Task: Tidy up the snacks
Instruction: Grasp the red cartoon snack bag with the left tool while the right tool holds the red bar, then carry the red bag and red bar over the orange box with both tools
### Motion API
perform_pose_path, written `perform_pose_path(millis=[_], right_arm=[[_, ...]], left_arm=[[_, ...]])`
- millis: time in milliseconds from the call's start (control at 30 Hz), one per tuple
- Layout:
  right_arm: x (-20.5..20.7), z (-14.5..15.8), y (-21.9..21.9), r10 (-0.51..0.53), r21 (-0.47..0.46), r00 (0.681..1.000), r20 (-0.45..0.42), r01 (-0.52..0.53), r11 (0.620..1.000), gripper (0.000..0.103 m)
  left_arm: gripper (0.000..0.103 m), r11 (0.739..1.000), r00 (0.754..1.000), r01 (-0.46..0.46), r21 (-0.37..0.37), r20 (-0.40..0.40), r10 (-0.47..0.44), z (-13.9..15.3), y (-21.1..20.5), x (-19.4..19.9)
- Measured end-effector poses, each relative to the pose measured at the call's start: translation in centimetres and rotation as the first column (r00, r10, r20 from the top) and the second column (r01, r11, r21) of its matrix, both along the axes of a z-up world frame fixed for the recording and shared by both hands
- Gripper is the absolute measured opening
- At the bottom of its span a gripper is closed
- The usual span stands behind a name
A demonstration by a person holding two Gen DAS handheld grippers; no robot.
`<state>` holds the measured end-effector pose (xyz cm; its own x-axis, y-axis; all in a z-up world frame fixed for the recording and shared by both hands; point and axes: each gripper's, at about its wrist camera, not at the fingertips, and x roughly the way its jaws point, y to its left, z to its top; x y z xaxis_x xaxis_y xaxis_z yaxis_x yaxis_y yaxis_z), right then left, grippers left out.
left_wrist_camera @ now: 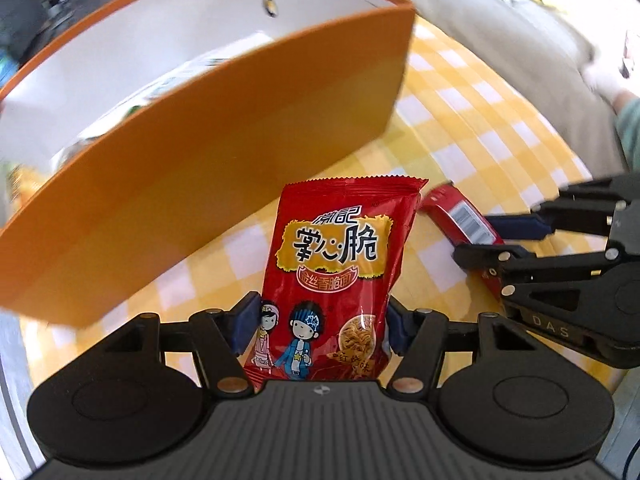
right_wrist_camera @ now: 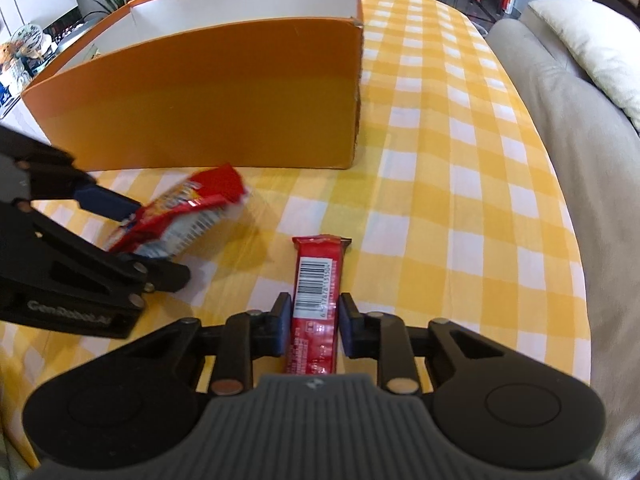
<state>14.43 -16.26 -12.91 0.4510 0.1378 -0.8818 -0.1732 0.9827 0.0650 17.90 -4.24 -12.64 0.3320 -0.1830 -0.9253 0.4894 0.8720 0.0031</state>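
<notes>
My left gripper point(left_wrist_camera: 318, 322) is shut on a red noodle-snack bag point(left_wrist_camera: 336, 276) and holds it upright above the yellow checked tablecloth point(left_wrist_camera: 472, 128), in front of the orange box point(left_wrist_camera: 224, 168). The bag also shows in the right wrist view point(right_wrist_camera: 188, 212), held in the left gripper point(right_wrist_camera: 132, 232). My right gripper point(right_wrist_camera: 314, 322) is shut on a red snack bar point(right_wrist_camera: 316, 292) with a barcode, low over the cloth. The bar point(left_wrist_camera: 460, 216) and right gripper point(left_wrist_camera: 496, 236) appear at right in the left wrist view.
The orange box point(right_wrist_camera: 224, 96) has white inner walls with a divider, and some packets lie inside it point(left_wrist_camera: 132, 96). A beige sofa point(right_wrist_camera: 580, 128) with a cushion runs along the table's right edge. Plants and chairs stand behind the table.
</notes>
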Motion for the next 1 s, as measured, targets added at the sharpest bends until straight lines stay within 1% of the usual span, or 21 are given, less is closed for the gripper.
perform_pose_path(millis=[133, 267, 433, 600, 767, 1000], right_arm=[[-0.2, 0.3, -0.4, -0.016, 0.017, 1.000, 0.000, 0.016, 1.000, 0.022], [-0.6, 1.1, -0.5, -0.030, 0.032, 1.000, 0.007, 0.029, 0.999, 0.022], [-1.4, 2.8, -0.6, -0.056, 0.066, 0.998, 0.020, 0.055, 0.996, 0.022], [-2.3, 5.8, -0.2, -0.051, 0.079, 0.994, 0.094, 0.043, 0.996, 0.022], [-2.5, 9.0, 0.4, -0.033, 0.091, 0.983, 0.180, 0.016, 0.996, 0.022], [-0.9, 13.3, 1.2, -0.002, 0.118, 0.961, 0.278, -0.032, 0.992, 0.022]], left_arm=[[0.071, 0.997, 0.998, -0.055, -0.048, 0.015, 0.056, 1.2, 0.9, -0.9], [0.071, 0.993, 0.996, -0.079, -0.085, 0.033, 0.082, 2.7, 1.3, -1.9], [0.071, 0.985, 0.992, -0.109, -0.133, 0.051, 0.117, 5.0, 2.1, -3.2], [0.071, 0.974, 0.986, -0.130, -0.187, 0.074, 0.146, 7.2, 2.9, -3.6], [0.071, 0.962, 0.976, -0.150, -0.230, 0.118, 0.180, 9.8, 3.7, -3.1], [0.071, 0.959, 0.958, -0.157, -0.236, 0.199, 0.206, 13.3, 5.1, -0.9]])
